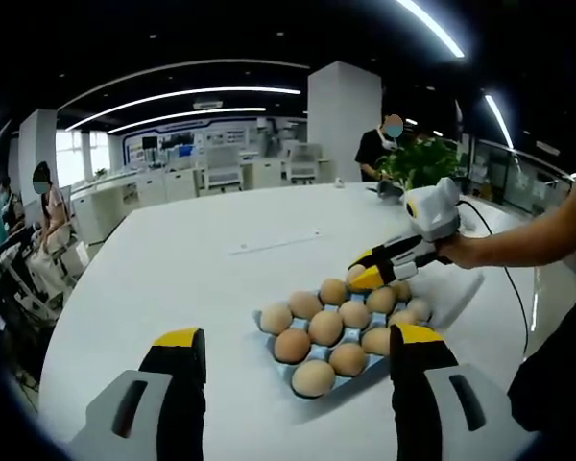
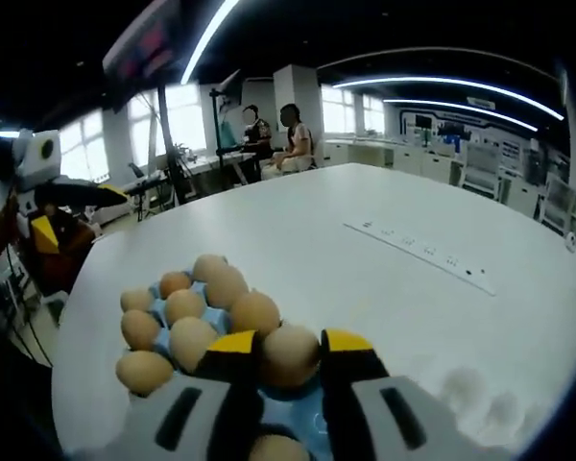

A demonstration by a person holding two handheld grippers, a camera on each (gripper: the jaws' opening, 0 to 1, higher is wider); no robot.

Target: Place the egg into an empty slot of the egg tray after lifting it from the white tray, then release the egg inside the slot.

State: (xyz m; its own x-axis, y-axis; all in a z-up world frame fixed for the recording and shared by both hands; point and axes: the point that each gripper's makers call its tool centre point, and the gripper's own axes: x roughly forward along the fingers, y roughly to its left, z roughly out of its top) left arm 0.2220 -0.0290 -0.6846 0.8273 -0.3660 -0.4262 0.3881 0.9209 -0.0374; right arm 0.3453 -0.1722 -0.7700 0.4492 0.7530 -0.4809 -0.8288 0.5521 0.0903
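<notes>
Gripping an egg (image 2: 288,355), right gripper (image 2: 290,348) hides tray slots beneath.

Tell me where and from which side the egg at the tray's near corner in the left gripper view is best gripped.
Grip that egg across its rounded sides, above the blue egg tray, coming down from overhead. It sits in the corner slot with neighbours on two sides, so a level approach would likely knock them. The left claw is open and nearest; the right claw is shut on another egg.
</notes>
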